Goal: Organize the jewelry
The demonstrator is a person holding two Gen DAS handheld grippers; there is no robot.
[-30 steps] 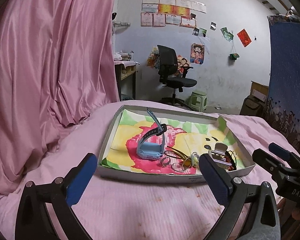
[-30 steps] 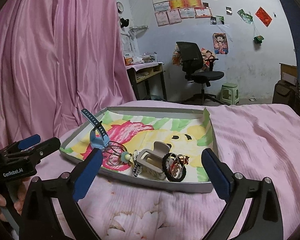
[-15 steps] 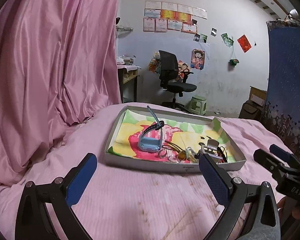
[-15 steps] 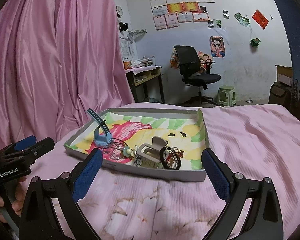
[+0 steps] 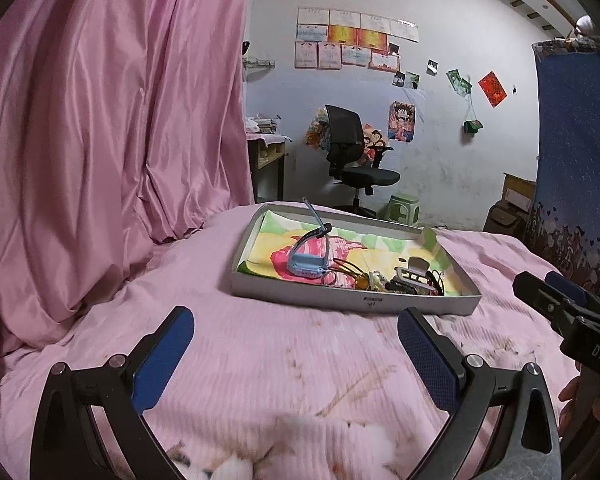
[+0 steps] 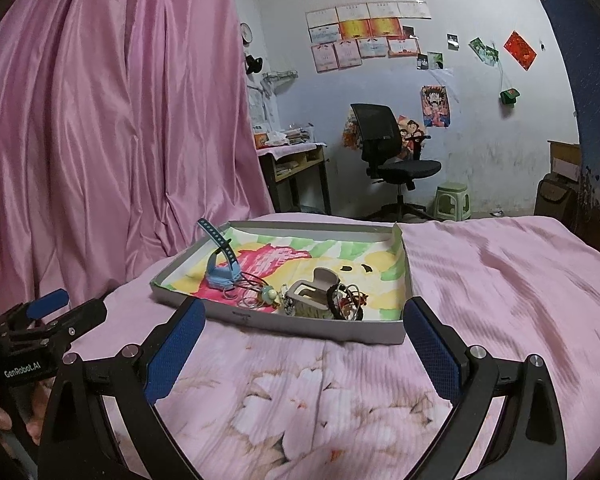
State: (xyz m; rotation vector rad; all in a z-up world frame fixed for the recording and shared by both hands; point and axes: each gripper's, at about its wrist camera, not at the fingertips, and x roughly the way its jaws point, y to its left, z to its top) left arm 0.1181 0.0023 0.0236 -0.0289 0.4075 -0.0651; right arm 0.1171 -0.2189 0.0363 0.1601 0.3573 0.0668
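Jewelry heap (image 6: 300, 294) lies in shallow grey cardboard tray (image 5: 352, 300) with a painted paper liner, mid-frame on pink bedspread (image 5: 260, 344). Tray's long axis runs left to right; light-blue plastic wristwatch (image 5: 309, 258) stands on edge, its strap tip pointing to upper left. Left gripper (image 5: 296, 356) and right gripper (image 6: 304, 348): both spread wide, empty. Since a second ago, both views have pulled back; the tray sits farther off.
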